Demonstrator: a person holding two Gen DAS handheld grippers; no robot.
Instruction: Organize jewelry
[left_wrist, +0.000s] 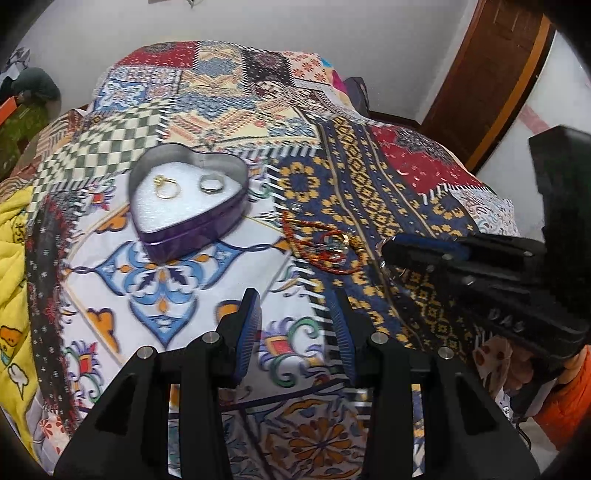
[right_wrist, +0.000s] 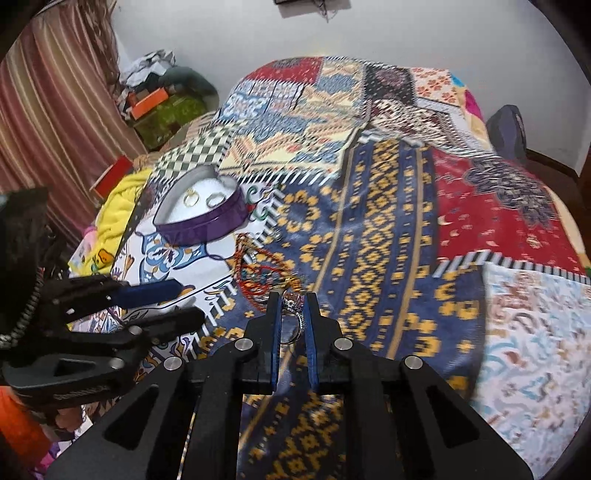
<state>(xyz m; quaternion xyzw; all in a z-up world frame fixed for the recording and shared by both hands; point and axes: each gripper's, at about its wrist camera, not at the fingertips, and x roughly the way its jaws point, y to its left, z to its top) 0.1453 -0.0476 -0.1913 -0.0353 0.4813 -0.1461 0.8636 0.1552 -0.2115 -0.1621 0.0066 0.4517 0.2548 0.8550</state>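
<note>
Low in the right wrist view, the right gripper (right_wrist: 292, 306) pinches a silver ring (right_wrist: 291, 314) between its fingers, while the left gripper (left_wrist: 295, 314) hangs spread and empty. The heart-shaped tin (left_wrist: 192, 218), upper left, already holds two rings. The thin ring could slip and vanish into the busy patterned bedspread (right_wrist: 369, 240), or snag the red bead string (right_wrist: 258, 273) nearby.

even indoor light, motion blur, dark fisheye corners.
</note>
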